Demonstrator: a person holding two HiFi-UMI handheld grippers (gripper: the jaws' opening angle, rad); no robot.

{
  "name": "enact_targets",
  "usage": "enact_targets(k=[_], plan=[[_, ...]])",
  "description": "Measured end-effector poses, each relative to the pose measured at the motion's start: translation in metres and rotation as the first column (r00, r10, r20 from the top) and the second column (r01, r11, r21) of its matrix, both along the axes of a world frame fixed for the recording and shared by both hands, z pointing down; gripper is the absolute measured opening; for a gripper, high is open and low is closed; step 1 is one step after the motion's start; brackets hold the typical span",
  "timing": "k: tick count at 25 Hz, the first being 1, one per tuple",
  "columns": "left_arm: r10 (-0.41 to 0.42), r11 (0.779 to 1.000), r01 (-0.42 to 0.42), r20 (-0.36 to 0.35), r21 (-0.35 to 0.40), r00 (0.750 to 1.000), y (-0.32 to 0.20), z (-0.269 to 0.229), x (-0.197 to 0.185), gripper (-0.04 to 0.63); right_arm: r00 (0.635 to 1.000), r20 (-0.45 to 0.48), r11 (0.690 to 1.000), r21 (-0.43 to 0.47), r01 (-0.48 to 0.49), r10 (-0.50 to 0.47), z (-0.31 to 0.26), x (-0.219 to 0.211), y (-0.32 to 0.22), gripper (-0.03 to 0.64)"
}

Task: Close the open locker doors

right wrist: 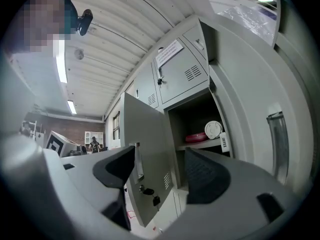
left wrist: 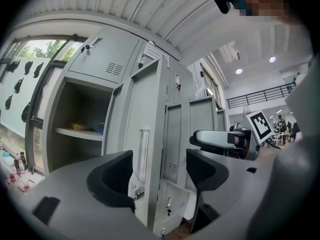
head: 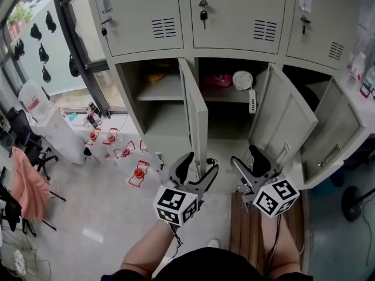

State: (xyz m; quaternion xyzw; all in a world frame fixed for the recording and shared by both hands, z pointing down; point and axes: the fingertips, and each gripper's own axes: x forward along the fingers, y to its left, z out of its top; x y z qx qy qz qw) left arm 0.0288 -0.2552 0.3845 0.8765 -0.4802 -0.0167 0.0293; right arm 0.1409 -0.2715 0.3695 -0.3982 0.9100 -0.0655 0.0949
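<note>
The left gripper (head: 200,164) and right gripper (head: 245,156) are held side by side in front of the torso, near each other but apart, each on a bare forearm: left forearm (head: 147,249), right forearm (head: 282,246). Both extend forward from the lower edge of the head view. Both grippers point forward and away from the body, the left cube (head: 174,204) and right cube (head: 275,196) at their rear ends, nearest the person. Each gripper's own view shows its two dark jaws well apart, the pads pressing on nothing.
</note>
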Motion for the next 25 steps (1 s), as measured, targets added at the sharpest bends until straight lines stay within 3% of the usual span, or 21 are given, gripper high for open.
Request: enact_targets(k=[7, 18, 25], plan=[[-0.060, 0.998, 0.060, 0.002, -0.005, 0.998, -0.019, 0.001, 0.008, 0.338, 0.999, 0.010, 0.999, 0.002, 0.053, -0.053, -0.001, 0.007, -0.019, 0.302], [-0.153, 0.988, 0.153, 0.013, -0.027, 0.988, -0.033, 0.004, -0.002, 0.177, 0.993, 0.010, 0.993, -0.004, 0.120, -0.120, 0.003, -0.001, -0.034, 0.296], [-0.197, 0.980, 0.197, 0.011, -0.018, 0.980, -0.024, 0.004, -0.026, 0.154, 0.988, 0.009, 0.988, -0.007, 0.155, -0.155, 0.004, -0.020, -0.034, 0.291]])
